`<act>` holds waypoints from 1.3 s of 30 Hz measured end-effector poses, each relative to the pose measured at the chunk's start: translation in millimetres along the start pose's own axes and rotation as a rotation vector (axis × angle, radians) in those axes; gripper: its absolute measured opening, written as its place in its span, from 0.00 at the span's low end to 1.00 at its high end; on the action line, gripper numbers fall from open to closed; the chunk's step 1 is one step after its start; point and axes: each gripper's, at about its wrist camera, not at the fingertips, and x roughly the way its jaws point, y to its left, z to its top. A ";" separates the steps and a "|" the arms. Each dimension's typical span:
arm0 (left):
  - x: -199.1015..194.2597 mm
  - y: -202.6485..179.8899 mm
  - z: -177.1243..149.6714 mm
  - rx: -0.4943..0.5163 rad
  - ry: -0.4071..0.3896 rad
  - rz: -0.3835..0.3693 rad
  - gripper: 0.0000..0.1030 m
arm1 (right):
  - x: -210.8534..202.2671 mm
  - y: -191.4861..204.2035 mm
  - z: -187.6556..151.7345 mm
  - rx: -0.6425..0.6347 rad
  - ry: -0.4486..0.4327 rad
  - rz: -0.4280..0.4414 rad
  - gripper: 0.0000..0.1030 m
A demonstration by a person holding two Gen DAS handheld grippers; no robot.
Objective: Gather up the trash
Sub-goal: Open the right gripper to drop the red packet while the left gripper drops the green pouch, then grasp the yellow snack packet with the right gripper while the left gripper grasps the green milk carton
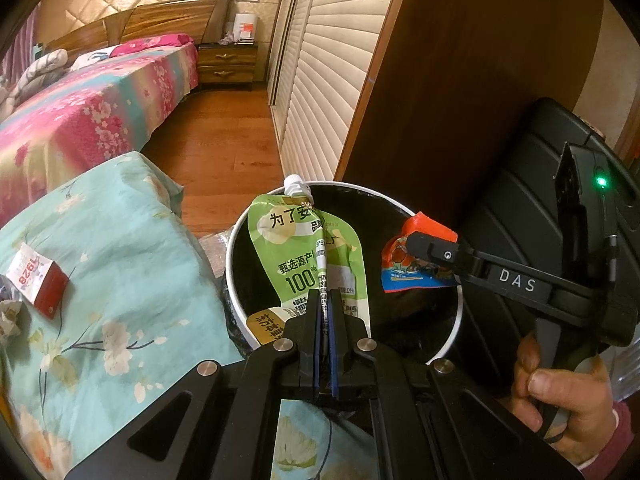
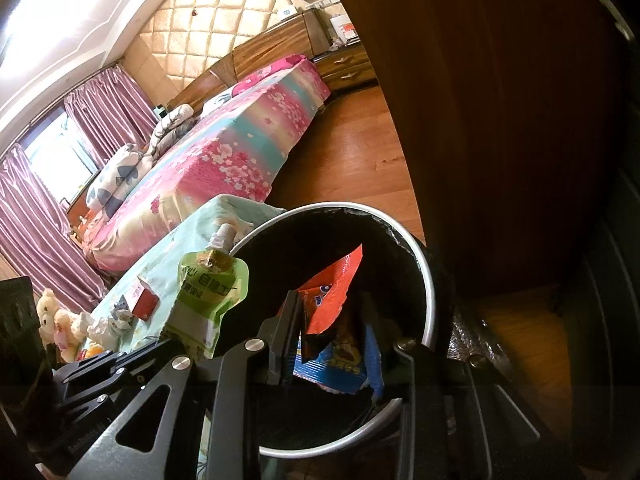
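Observation:
A green drink pouch (image 1: 304, 252) with a white screw cap hangs over the white-rimmed bin (image 1: 236, 264), which is lined with a black bag. My left gripper (image 1: 327, 296) is shut on the pouch's lower edge. Further right, my right gripper (image 1: 426, 246) is shut on an orange and blue snack wrapper (image 1: 404, 276) above the bin's opening. In the right wrist view the wrapper (image 2: 336, 292) sits between the fingers of the right gripper (image 2: 330, 306), over the bin (image 2: 430, 292). The pouch (image 2: 208, 292) and the left gripper (image 2: 188, 350) show at the left there.
A teal floral cloth (image 1: 120, 240) covers a surface left of the bin, with a red and white carton (image 1: 38, 276) and crumpled paper (image 1: 8, 316) on it. A dark wooden panel (image 1: 460, 80) and a black ribbed case (image 1: 520, 184) stand behind the bin. A bed (image 1: 80, 120) is beyond.

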 end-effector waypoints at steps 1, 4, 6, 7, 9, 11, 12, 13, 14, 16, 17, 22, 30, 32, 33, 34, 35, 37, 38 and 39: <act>-0.8 -0.3 0.0 0.000 0.001 0.000 0.01 | 0.7 -0.5 0.9 0.001 0.002 0.000 0.29; -1.6 -0.6 1.5 -0.003 0.006 -0.005 0.01 | 0.6 -1.0 1.5 0.002 0.003 -0.002 0.29; -1.5 0.9 3.1 -0.005 0.010 -0.009 0.01 | 0.8 -1.7 3.0 0.001 0.005 -0.003 0.30; -1.6 1.3 3.5 -0.006 0.013 -0.011 0.03 | 1.1 -1.5 2.6 0.002 0.006 -0.002 0.31; -2.6 2.4 3.8 -0.013 0.013 -0.015 0.08 | 1.0 -2.6 3.6 0.008 0.009 -0.003 0.46; -6.7 3.0 5.1 -0.028 0.001 -0.018 0.24 | 0.3 -4.4 5.2 0.019 0.002 0.003 0.61; -8.4 2.5 5.4 -0.030 -0.006 -0.008 0.42 | -1.1 -5.0 5.4 0.024 -0.003 0.007 0.64; -11.9 2.6 4.7 -0.033 -0.018 0.008 0.58 | -2.0 -5.1 4.8 0.026 -0.005 0.007 0.64; -15.4 3.4 2.9 -0.035 -0.032 0.019 0.60 | -3.5 -5.1 3.9 0.028 -0.008 0.007 0.64; -20.8 6.2 -2.2 -0.045 -0.039 0.021 0.60 | -5.9 -5.0 1.5 0.032 -0.011 0.011 0.67; -22.8 8.2 -5.0 -0.054 -0.039 0.020 0.60 | -7.7 -4.6 -0.6 0.036 -0.012 0.014 0.67; -38.3 16.8 -28.1 -0.093 -0.039 0.027 0.60 | -12.6 3.5 -9.3 0.038 -0.007 0.038 0.73; -81.9 27.5 -57.1 -0.142 -0.077 0.047 0.60 | -21.0 37.1 -27.8 0.003 0.003 0.087 0.76; -90.0 32.2 -60.5 -0.154 -0.086 0.058 0.60 | -22.3 47.0 -30.7 -0.008 0.006 0.099 0.76; -95.5 34.8 -64.4 -0.160 -0.092 0.066 0.60 | -23.3 51.0 -33.2 -0.014 0.007 0.104 0.77; -101.8 38.5 -69.5 -0.164 -0.096 0.072 0.60 | -24.4 56.6 -36.6 -0.023 0.007 0.109 0.77; -106.0 40.5 -72.9 -0.170 -0.101 0.082 0.60 | -24.2 59.5 -38.2 -0.027 0.007 0.113 0.77; -116.5 46.8 -82.5 -0.184 -0.107 0.095 0.60 | -25.2 67.7 -44.3 -0.039 0.010 0.126 0.78; -121.8 51.0 -86.9 -0.194 -0.109 0.098 0.60 | -25.2 71.5 -47.1 -0.043 0.012 0.132 0.78; -126.7 54.9 -92.1 -0.204 -0.110 0.105 0.60 | -25.1 75.3 -50.7 -0.046 0.014 0.139 0.79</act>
